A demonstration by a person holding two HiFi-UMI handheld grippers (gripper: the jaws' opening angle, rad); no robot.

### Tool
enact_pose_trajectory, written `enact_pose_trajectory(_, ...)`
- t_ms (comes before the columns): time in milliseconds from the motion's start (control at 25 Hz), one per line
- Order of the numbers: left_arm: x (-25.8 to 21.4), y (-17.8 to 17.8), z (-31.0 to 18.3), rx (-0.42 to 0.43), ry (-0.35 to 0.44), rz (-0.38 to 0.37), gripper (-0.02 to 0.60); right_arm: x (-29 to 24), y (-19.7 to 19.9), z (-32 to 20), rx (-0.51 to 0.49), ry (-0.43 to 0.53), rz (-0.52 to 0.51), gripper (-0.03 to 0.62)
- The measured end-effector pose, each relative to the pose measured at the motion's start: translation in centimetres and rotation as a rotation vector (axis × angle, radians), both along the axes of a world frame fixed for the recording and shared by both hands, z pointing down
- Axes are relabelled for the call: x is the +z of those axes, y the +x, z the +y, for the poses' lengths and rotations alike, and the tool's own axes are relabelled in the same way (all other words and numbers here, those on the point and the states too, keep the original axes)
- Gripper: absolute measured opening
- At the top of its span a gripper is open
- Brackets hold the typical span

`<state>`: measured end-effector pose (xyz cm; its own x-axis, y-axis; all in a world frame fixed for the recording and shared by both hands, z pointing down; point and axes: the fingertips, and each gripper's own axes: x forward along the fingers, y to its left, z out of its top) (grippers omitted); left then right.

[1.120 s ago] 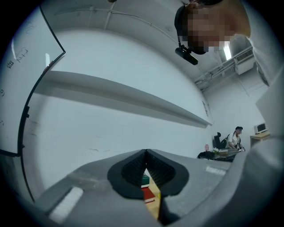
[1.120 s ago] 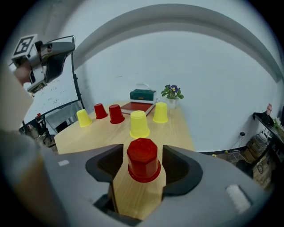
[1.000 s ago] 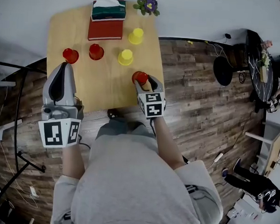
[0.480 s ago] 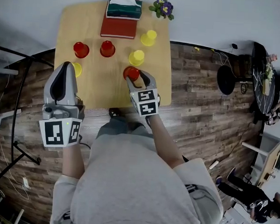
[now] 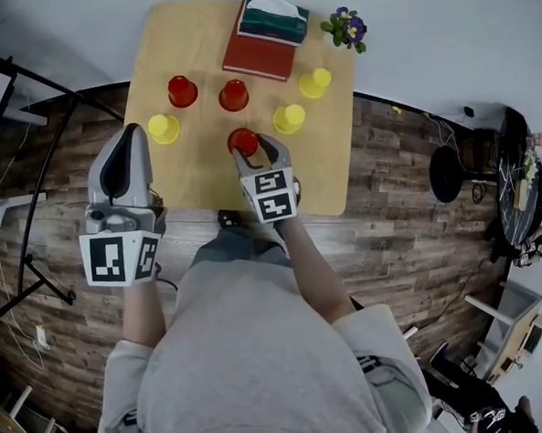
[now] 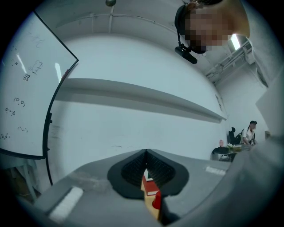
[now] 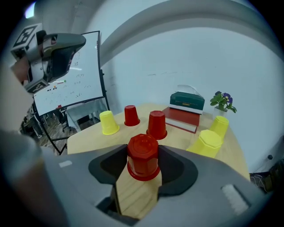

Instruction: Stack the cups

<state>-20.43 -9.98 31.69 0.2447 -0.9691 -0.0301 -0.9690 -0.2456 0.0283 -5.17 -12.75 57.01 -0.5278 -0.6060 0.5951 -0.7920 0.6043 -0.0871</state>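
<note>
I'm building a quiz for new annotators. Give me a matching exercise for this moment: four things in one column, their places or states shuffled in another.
1 left claw
2 right claw
3 tissue box
4 potted flowers

A on the red book
B closed on a red cup
C shut, empty
D table's far corner, beside the book

Pairs: 1-C, 2-B, 3-A, 4-D
</note>
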Motion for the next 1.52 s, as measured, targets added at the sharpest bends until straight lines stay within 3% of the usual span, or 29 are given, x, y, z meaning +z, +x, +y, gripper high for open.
enact_pose_trajectory(280, 1.2, -1.1, -0.1, 0.005, -0.022, 0.006, 0.005, -0.6, -0.9, -0.3, -0.005, 0.026, -0.026, 0.235)
enact_pose_trajectory(480, 3.7, -1.2, -0.7, 0.045, -0.082, -0.004, 0.116, -2.5, -0.7, -0.5, 0.011, 0.075, -0.086, 0.245)
enact_pose_trajectory(720, 9.3, -0.8, -1.6, 0.118, -0.213, -0.053, 0.222, -5.3, -0.1, -0.8, 0.033, 0.138, -0.154, 0.244)
enact_pose_trajectory(920, 14.5, -2.0, -2.8, 0.088, -0.325, -0.071, 0.286, -6.9, 0.5, -1.0, 0.058, 0.165, -0.173, 0.238)
enact_pose_trajectory(1160, 20.3, -3.5, -4.3, 0.054, -0.455, -0.117, 0.311, -7.4, 1.4, -0.9, 0.089, 0.17, -0.161, 0.235)
enact_pose_trajectory(1440, 24.4, -3.8, -5.5, 0.043, -0.549, -0.135, 0.311, -7.9, 2.0, -1.2, 0.116, 0.18, -0.159, 0.233)
enact_pose_trajectory(1520, 25.1, -3.9, -5.5, 0.031, -0.567, -0.14, 0.281, -8.0, 2.2, -1.4, 0.124, 0.182, -0.158, 0.232)
